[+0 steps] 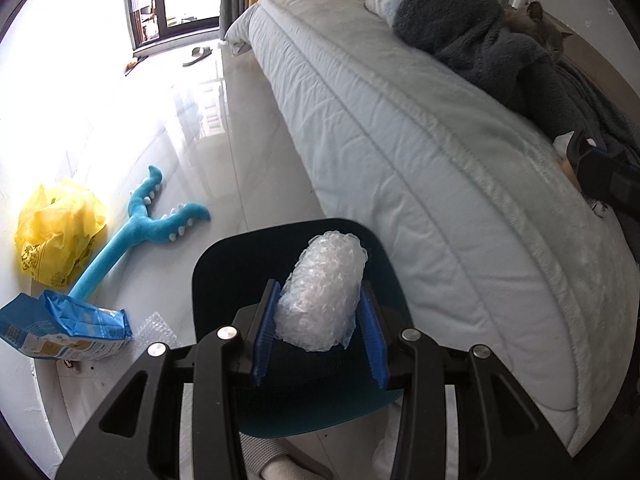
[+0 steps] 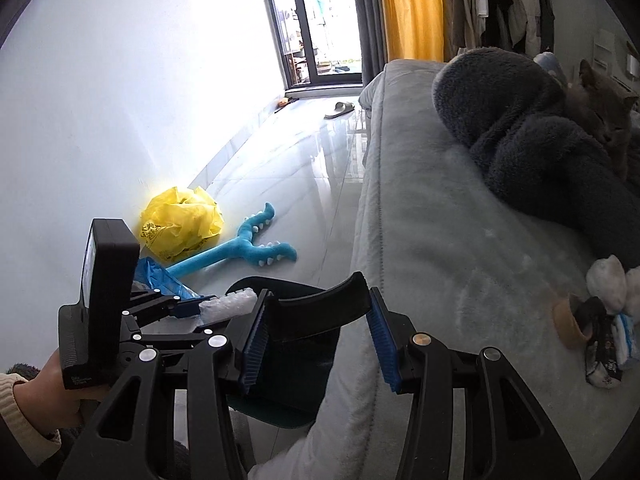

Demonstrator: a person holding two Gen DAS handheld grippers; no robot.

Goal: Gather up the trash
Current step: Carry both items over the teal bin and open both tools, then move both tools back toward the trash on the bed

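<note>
My left gripper (image 1: 320,316) is shut on a wad of clear bubble wrap (image 1: 322,290) and holds it above the open dark teal trash bin (image 1: 224,256). In the right wrist view the left gripper (image 2: 224,306) with the bubble wrap (image 2: 230,304) shows at lower left, beside the bin (image 2: 296,376). My right gripper (image 2: 316,336) is open and empty, its fingers either side of the bin's raised black lid (image 2: 320,304). A crumpled yellow plastic bag (image 1: 60,232) and a blue wrapper (image 1: 68,328) lie on the floor by the wall.
A blue plush toy (image 1: 140,228) lies on the glossy tile floor. A grey-blue bed (image 1: 400,152) runs along the right, with a dark fleece blanket (image 1: 480,40) and a grey cat (image 2: 600,112). Small cloth items (image 2: 604,320) lie on the bed. A slipper (image 1: 198,54) is near the balcony door.
</note>
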